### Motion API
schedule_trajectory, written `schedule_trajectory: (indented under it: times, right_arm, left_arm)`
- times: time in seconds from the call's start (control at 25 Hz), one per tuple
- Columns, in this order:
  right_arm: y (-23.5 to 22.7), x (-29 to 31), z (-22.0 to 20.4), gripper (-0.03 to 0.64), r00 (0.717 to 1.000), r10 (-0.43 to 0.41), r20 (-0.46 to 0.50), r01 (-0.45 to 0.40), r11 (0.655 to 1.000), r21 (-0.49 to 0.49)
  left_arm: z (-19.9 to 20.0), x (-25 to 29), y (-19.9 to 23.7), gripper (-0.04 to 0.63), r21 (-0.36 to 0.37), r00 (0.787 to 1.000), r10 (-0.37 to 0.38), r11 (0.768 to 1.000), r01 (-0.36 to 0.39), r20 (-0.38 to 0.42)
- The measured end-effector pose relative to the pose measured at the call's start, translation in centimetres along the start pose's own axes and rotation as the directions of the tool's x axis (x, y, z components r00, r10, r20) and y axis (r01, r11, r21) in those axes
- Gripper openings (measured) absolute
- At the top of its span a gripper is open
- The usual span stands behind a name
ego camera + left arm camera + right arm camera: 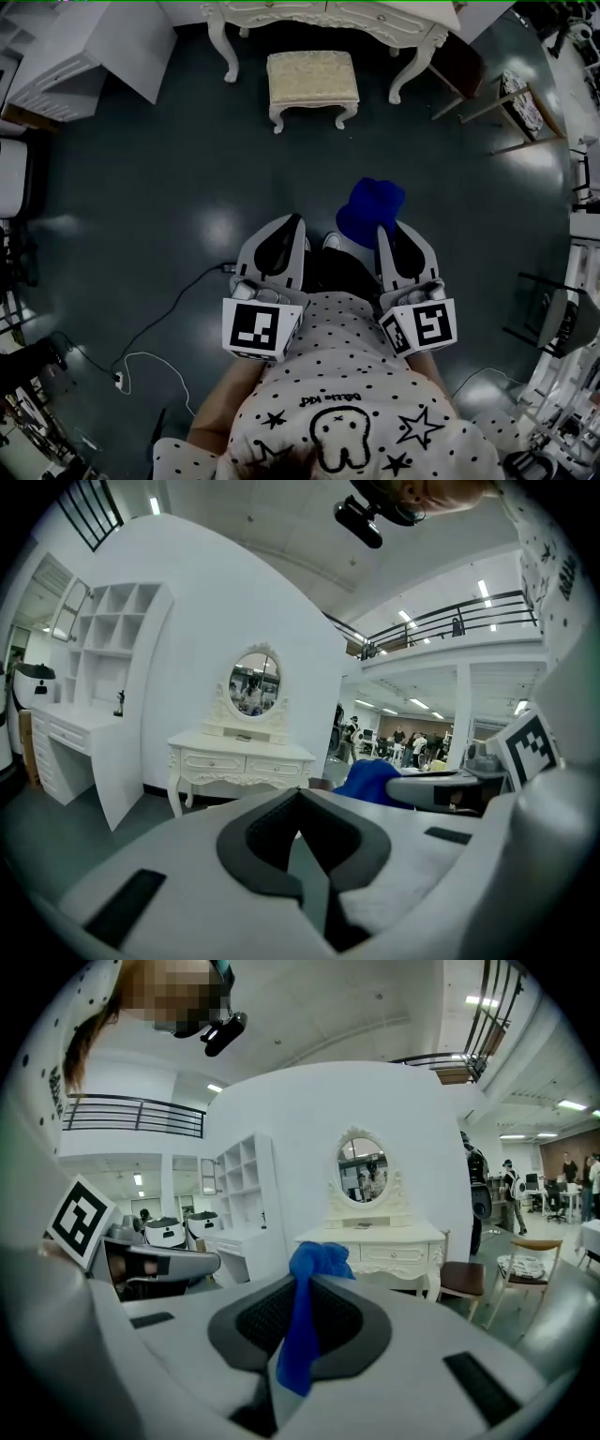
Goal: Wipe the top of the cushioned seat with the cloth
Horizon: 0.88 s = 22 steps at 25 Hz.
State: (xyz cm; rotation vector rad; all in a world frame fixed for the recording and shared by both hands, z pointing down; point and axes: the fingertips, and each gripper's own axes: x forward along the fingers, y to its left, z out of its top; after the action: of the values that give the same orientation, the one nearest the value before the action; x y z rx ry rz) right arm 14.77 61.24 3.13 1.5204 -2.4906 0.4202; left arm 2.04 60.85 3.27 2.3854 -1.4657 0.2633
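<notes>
The cushioned seat is a cream stool with a beige top, standing on the dark floor in front of a white dressing table, well ahead of me. My right gripper is shut on a blue cloth, which bunches above the jaw tips; in the right gripper view the blue cloth hangs pinched between the pads. My left gripper is held beside it, shut with nothing in it. Both are close to my body, far from the stool.
A white cabinet panel and shelves stand at the far left. A wooden chair sits at the far right, another chair beside the table. A white cable runs over the floor at the near left.
</notes>
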Motion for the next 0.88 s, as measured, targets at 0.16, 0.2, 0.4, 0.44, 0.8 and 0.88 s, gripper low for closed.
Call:
schedule_trajectory:
  times: [0.16, 0.2, 0.4, 0.44, 0.8, 0.88]
  right_arm:
    - [1.8, 0.5, 0.1, 0.048, 0.999, 0.029, 0.016, -0.029, 1.0, -0.008]
    - [2.2, 0.7, 0.2, 0.048, 0.999, 0.044, 0.015, -0.044, 0.999, -0.002]
    - [3.5, 2.0, 0.0, 0.048, 0.994, 0.108, -0.023, -0.108, 0.994, -0.004]
    - [3.6, 2.3, -0.2, 0.048, 0.993, 0.114, -0.032, -0.114, 0.993, -0.002]
    - [-1.9, 7.2, 0.4, 0.048, 0.993, 0.095, -0.068, -0.093, 0.995, 0.032]
    - [-3.0, 8.3, 1.3, 0.048, 0.993, 0.105, -0.048, -0.103, 0.994, 0.034]
  left_arm:
    - [-0.2, -1.1, 1.4, -0.004, -0.014, 1.0, 0.024, 1.0, -0.024, 0.004]
    - [-0.3, -1.3, 1.7, -0.004, -0.02, 1.0, 0.03, 0.999, -0.03, 0.001]
    - [-0.7, -1.7, 3.4, -0.003, -0.072, 0.997, 0.077, 0.994, -0.078, -0.018]
    - [-0.9, -1.5, 3.6, -0.003, -0.078, 0.996, 0.084, 0.993, -0.086, -0.029]
    - [0.3, 4.3, 5.0, -0.003, -0.092, 0.992, 0.122, 0.988, -0.125, -0.038]
    - [1.1, 5.9, 5.1, -0.003, -0.079, 0.992, 0.122, 0.989, -0.125, -0.03]
